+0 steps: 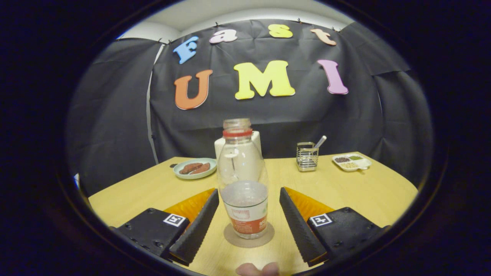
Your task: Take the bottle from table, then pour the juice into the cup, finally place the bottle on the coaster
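1 bottle (243,180) stands upright on 1 coaster (249,235), with 1 cup (238,153) behind it, 1 plate (195,168), 1 wire holder (307,156) and 1 divided dish (352,161) farther back. The hand-held gripper (249,209) is wide open, its 2 fingers flanking the bottle without touching. The table (345,191) is pale wood, walled by black cloth.

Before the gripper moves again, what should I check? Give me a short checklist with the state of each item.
1. Bottle stands upright on the coaster: ok.
2. Gripper is open, fingers apart from the bottle on both sides: ok.
3. Bottle is centred on the coaster: ok.
4. Bottle has no cap, so a bump could spill it: not ok.
5. Juice is in the cup behind the bottle: cannot tell.
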The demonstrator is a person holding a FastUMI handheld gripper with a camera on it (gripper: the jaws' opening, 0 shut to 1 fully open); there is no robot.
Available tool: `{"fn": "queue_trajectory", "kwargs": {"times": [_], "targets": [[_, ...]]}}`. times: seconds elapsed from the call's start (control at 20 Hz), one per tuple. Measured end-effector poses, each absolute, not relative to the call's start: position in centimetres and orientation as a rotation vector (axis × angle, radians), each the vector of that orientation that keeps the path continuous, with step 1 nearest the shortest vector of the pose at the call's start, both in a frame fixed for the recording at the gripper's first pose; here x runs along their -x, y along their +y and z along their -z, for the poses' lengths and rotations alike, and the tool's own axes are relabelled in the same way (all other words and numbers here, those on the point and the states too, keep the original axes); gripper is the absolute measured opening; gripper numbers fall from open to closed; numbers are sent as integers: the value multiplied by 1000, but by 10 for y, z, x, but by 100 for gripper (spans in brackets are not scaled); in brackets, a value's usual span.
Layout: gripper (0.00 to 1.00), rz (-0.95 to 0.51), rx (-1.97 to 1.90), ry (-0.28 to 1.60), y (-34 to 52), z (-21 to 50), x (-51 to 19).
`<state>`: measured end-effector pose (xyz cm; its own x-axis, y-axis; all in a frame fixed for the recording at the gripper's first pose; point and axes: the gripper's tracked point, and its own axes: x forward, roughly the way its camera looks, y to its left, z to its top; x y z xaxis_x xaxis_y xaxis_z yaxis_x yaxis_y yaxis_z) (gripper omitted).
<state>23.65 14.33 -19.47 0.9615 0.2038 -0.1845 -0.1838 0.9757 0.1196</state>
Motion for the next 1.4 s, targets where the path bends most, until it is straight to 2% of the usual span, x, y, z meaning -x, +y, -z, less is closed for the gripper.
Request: {"fn": "queue_trajectory", "kwargs": {"times": [0.35, 0.7, 1.4], "targets": [[100, -34, -53, 30, 89, 85, -146], [100, 34, -30, -7, 53, 34, -60], [100, -13, 2, -16, 60, -15, 58]]}}
